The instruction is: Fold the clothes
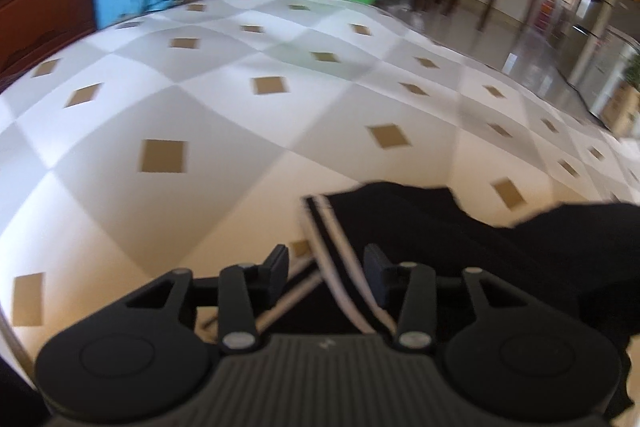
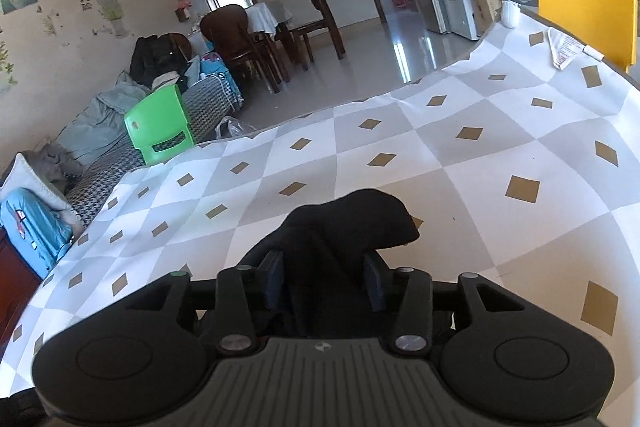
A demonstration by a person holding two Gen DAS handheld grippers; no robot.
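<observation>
We judge this as a release point in the fold: both grippers seem to be letting go of the black fabric garment with white side stripes (image 1: 460,239), which lies on the table covered by a white-and-grey diamond-check cloth with tan squares (image 1: 240,115).

Left gripper (image 1: 326,267): fingers apart, pads not pressing anything; the striped edge of the garment runs between them and off ahead and to the right of the tool.

Right gripper (image 2: 324,279): fingers apart too, with a bunched black hump of the garment (image 2: 352,223) sitting between and just ahead of them; we can't see the pads clamping it.

Next move, as we read it: back both tools clear without dragging cloth, then re-grasp an edge or corner for the next fold. The right side needs flattening first.

Garment look: dark, soft, limp, crumpled rather than flat; the two white stripes mark a seam or hem. The left view is blurred, so its far outline is uncertain.
</observation>
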